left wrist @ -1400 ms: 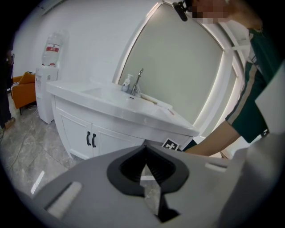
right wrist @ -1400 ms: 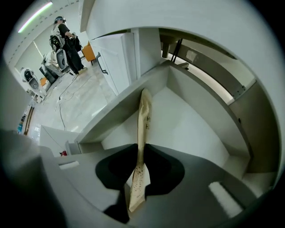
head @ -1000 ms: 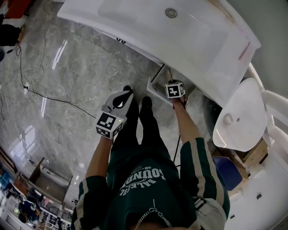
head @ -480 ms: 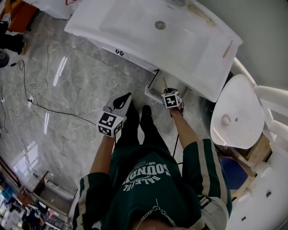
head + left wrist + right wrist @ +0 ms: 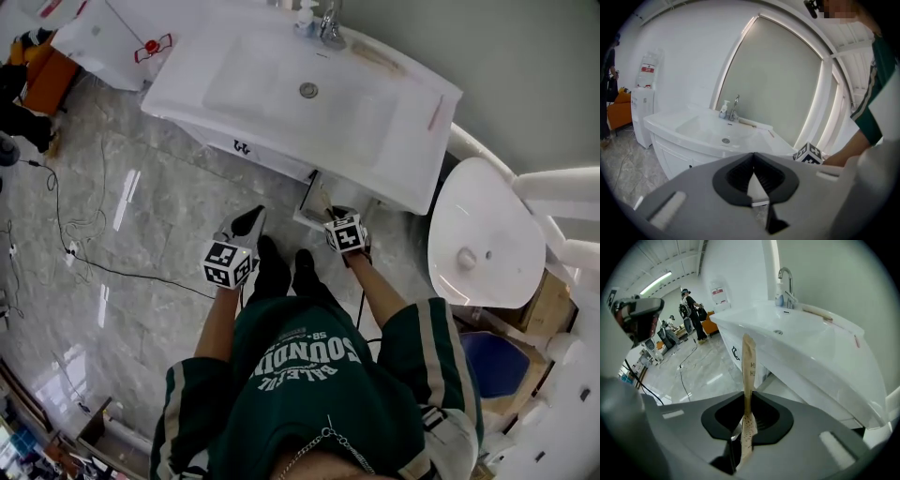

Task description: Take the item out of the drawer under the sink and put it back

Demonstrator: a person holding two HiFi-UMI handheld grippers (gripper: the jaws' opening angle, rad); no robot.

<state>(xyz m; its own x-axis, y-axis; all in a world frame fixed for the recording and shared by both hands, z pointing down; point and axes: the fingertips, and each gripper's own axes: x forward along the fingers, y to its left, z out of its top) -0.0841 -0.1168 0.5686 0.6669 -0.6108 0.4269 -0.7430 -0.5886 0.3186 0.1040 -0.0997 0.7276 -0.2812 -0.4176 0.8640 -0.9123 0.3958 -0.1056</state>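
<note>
A thin tan paper packet [image 5: 748, 364] is pinched upright in the right hand-held gripper [image 5: 747, 404], just before the white sink [image 5: 806, 338] and near the open drawer [image 5: 314, 199], while the left hand-held gripper [image 5: 753, 159] is seen pressed together.

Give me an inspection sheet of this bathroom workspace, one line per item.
Surface: glossy grey marble floor; white sink, basin empty.
Job's things: drawer under the sink stands open; tan paper packet held upright in front of the sink.
Clutter: soap bottle beside the faucet at the sink's back edge.
Grippers: left claw shut, empty; right claw shut on the paper packet.
Cables: black cable loose across the floor.
Surroundings: toilet, lid down, beside the sink; water dispenser at the sink's other end; a person standing far off.
</note>
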